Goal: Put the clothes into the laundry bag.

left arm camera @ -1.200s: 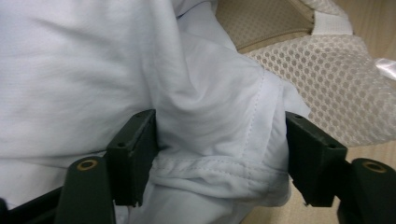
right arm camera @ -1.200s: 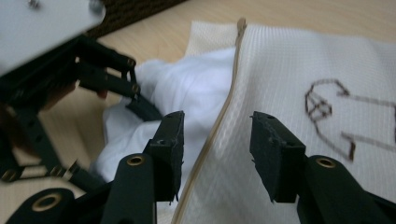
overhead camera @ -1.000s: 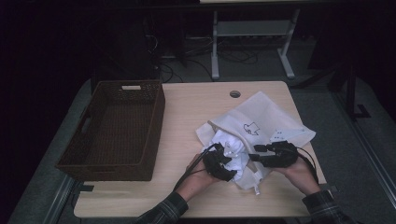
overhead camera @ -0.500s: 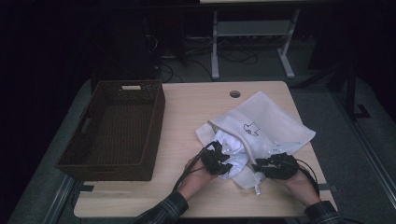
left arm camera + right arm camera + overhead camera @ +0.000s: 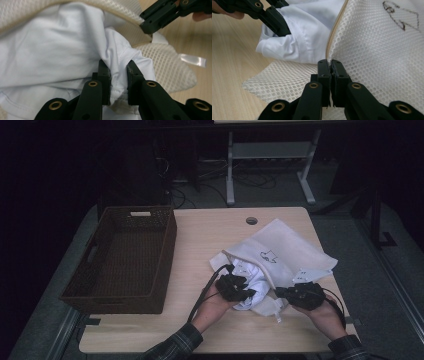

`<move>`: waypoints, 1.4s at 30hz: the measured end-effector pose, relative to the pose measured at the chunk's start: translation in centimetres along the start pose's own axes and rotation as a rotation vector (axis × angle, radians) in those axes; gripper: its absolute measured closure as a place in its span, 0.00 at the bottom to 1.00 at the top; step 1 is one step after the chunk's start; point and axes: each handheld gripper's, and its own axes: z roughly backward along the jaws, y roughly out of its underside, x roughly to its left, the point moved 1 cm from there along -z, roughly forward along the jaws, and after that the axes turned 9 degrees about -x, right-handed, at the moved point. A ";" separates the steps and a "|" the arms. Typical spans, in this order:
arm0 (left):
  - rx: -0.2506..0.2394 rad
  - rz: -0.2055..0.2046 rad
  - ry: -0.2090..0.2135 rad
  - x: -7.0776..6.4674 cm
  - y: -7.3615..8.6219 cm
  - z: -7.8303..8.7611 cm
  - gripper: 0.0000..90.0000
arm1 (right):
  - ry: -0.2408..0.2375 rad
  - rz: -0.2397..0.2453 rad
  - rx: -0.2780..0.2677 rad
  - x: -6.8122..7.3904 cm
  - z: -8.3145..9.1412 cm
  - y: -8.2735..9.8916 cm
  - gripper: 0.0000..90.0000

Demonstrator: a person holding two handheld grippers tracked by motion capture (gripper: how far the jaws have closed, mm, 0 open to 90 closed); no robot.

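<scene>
A white mesh laundry bag (image 5: 287,252) with a small dark drawing lies at the table's right. A white garment (image 5: 255,277) spills from the bag's mouth. My left gripper (image 5: 248,293) is at that mouth. In the left gripper view it (image 5: 118,68) is shut on a bunched fold of the garment (image 5: 50,50). My right gripper (image 5: 278,291) sits just to the right. Its jaws (image 5: 331,62) have just been closing and now pinch the zipper edge of the mesh bag (image 5: 382,50). The garment (image 5: 312,30) and the left gripper (image 5: 279,25) lie beyond.
A dark woven basket (image 5: 167,255) stands on the left half of the wooden table (image 5: 210,235). A round cable hole (image 5: 252,220) sits near the far edge. A metal frame and cables stand on the floor behind the table.
Both grippers have stayed at the bag's mouth. The right hand has edged slightly toward the near side, and the cloth between the grippers looks more gathered.
</scene>
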 end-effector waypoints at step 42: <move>-0.033 0.002 0.055 -0.8 0.1 1.2 0.43 | -0.014 -0.010 -0.065 -0.4 1.0 -1.1 0.96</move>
